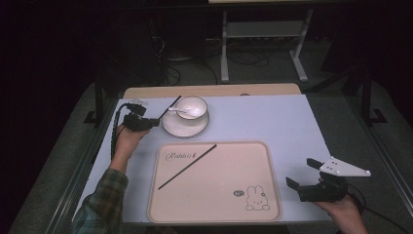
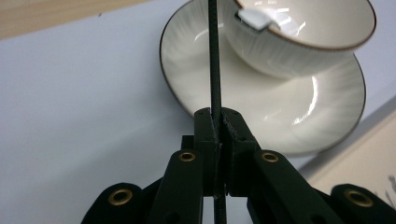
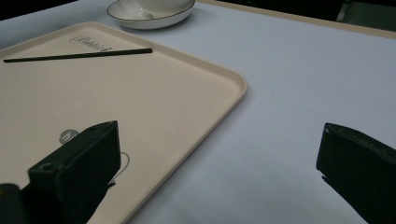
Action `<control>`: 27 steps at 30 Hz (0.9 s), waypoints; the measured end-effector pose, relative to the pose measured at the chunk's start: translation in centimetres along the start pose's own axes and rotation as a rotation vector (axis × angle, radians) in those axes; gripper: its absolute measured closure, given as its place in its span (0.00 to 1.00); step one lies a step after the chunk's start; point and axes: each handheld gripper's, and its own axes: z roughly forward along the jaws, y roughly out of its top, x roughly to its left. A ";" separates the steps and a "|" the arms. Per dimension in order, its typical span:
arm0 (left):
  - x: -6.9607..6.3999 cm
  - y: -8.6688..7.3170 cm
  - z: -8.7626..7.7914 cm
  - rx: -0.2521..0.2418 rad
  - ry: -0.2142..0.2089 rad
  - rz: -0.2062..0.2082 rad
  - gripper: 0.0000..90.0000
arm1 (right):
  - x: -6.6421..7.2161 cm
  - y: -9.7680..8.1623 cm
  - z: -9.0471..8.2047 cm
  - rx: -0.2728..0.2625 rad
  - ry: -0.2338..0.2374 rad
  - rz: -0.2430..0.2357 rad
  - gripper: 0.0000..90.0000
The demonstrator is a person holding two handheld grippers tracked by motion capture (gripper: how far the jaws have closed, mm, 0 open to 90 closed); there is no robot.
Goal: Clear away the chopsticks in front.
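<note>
Bench: pale blue-white top, nothing loose on it except what follows.

Tray: beige, rounded corners, rabbit print near the right front corner, sits at the near centre. One black chopstick lies diagonally on it, far end near the script print, near end toward the tray's left front.

Saucer with bowl on top, just beyond the tray's far left corner. White spoon rests in the bowl, handle toward the left.

Right gripper: off the tray's right edge, low over the bench, jaws wide apart, holding nothing.

Left gripper: just left of the saucer, jaws clamped on the second chopstick. In the left gripper view the stick runs straight up between the jaws and crosses over the saucer rim toward the bowl.

Handling guess: chopstick is light, stiff, thin and smooth, so it probably pivots or slips in a pinch if gripped off-centre. Current hold looks partway along the shaft, long end projecting forward. The one on the tray lies flat; best taken mid-length, jaws across the shaft. Bowl and saucer look like ceramic, so keep the stick tip from knocking them.
</note>
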 end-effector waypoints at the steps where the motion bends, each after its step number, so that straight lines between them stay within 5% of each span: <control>1: 0.0 -0.3 -0.2 0.000 -0.001 -0.001 0.94 | 0.0 0.0 0.0 0.000 -0.001 0.001 0.00; 13: -0.7 -4.6 -4.3 0.011 0.000 -0.014 0.94 | 0.0 0.0 -0.1 -0.004 -0.004 -0.003 0.00; 20: -3.5 -6.3 -6.5 -0.006 -0.054 0.013 0.94 | 0.1 0.1 0.0 -0.001 0.002 -0.011 0.00; 27: -6.9 -7.6 -6.2 0.009 -0.122 0.046 0.94 | 0.2 0.1 0.0 0.001 0.006 -0.016 0.00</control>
